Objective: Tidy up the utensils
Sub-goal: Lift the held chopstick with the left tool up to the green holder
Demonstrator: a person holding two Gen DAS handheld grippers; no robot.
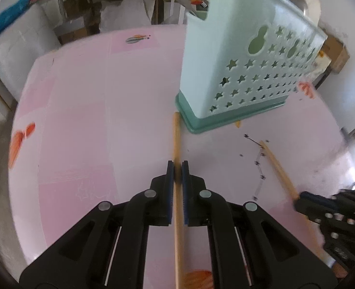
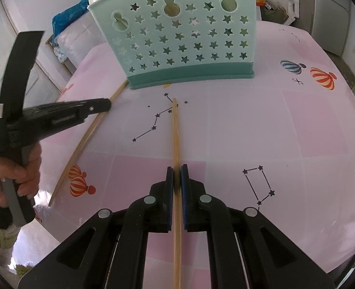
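Left wrist view: left gripper (image 1: pixel 177 166) clamps 1 chopstick (image 1: pixel 176 134), tip touching the holder (image 1: pixel 237 72) base. Right gripper (image 2: pixel 177 171) clamps a second chopstick (image 2: pixel 176 130). Next, probably: lift both into the holder.

A round table (image 2: pixel 285 125) with a pink covering printed with hot-air balloons and star constellations fills the foreground. At ten o'clock: white panelled doors (image 2: pixel 21 77), stacked white bags (image 1: pixel 21 55) and blue cloth (image 2: pixel 66 16). At two o'clock: a grey cabinet (image 2: pixel 331 16) against pale walls. Daylight is bright and diffuse.
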